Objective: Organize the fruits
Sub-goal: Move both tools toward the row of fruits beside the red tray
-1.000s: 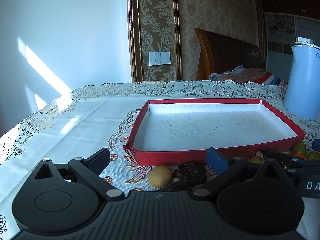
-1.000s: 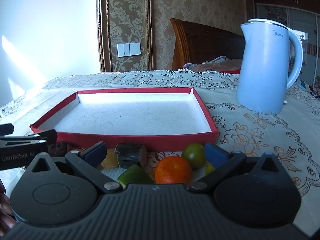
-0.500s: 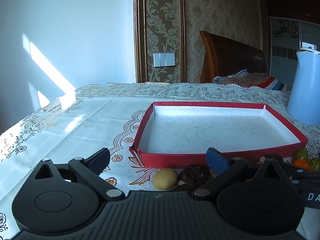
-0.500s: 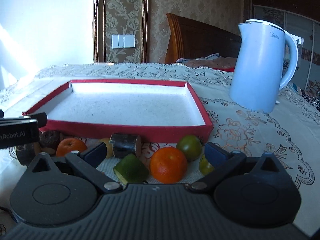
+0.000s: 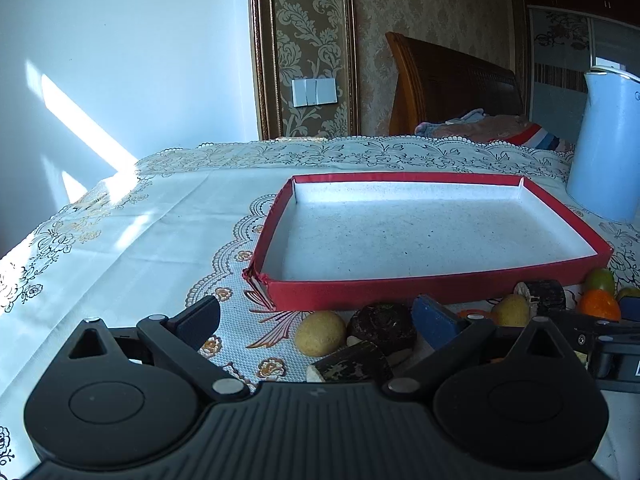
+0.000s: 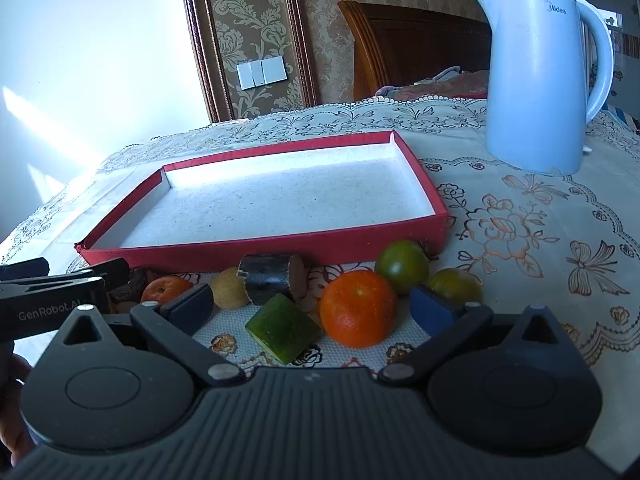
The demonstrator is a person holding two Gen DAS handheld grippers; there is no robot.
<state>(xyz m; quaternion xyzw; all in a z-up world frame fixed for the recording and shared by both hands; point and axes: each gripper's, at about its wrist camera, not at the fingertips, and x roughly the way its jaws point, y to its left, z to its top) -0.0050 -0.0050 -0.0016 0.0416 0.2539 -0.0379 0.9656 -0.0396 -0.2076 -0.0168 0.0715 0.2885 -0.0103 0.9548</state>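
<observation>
So the fruits all sit in a little bunch on the desk (image 6: 520, 216), right in front of the near wall of the red tray (image 6: 264, 246), and none of them is inside it yet. The big orange (image 6: 357, 308) lies between the spread fingers of the right gripper (image 6: 312, 307), next to a green cut piece (image 6: 282, 328). That looks like the one this gripper is lined up to pick first, since it is the closest and easy to reach. Behind it are a green round fruit (image 6: 402, 266), a yellow-green one (image 6: 454, 285), a dark log-shaped piece (image 6: 269, 278), a pale yellow ball (image 6: 227, 292) and a small orange (image 6: 165, 289). The right fingers are wide apart and hold nothing. Over on the other side, the left gripper (image 5: 316, 318) is spread too and holds nothing, with a yellow ball (image 5: 321, 333) and a dark brown round fruit (image 5: 382, 327) sitting between its fingers. The tray is bare inside, so it is probably the home for the fruits. It lies close behind them, so each trip should be short. A light blue kettle (image 6: 538, 68) stands well apart on the right, out of the way.
</observation>
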